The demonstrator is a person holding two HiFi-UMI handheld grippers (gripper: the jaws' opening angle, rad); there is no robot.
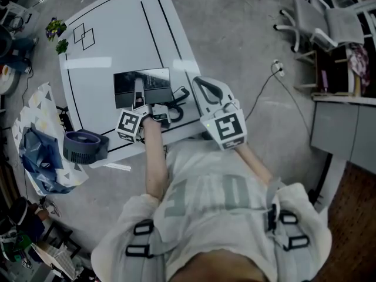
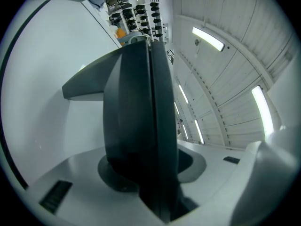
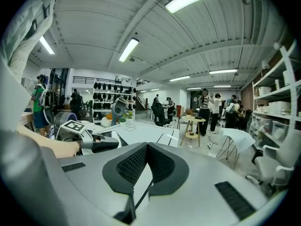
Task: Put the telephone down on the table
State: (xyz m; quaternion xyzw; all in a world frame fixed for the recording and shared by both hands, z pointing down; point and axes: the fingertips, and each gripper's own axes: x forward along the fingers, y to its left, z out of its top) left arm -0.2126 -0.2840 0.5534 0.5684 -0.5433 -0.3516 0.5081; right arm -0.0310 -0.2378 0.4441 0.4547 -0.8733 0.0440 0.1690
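Nearest the person's chest, the right gripper [image 1: 207, 90] is at the table's front corner; its own view shows the jaws pressed together, empty. Beside it the left gripper [image 1: 140, 98] clamps the dark handset [image 2: 136, 126], which fills that gripper's view, at the black telephone base [image 1: 147, 81] on the white table [image 1: 117, 34]. Shirt lettering [image 1: 205, 195] is too blurred to read.

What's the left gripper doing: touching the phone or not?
Touching. The left gripper view shows the dark phone wedged between the fingers of the left gripper, which press on both its sides.
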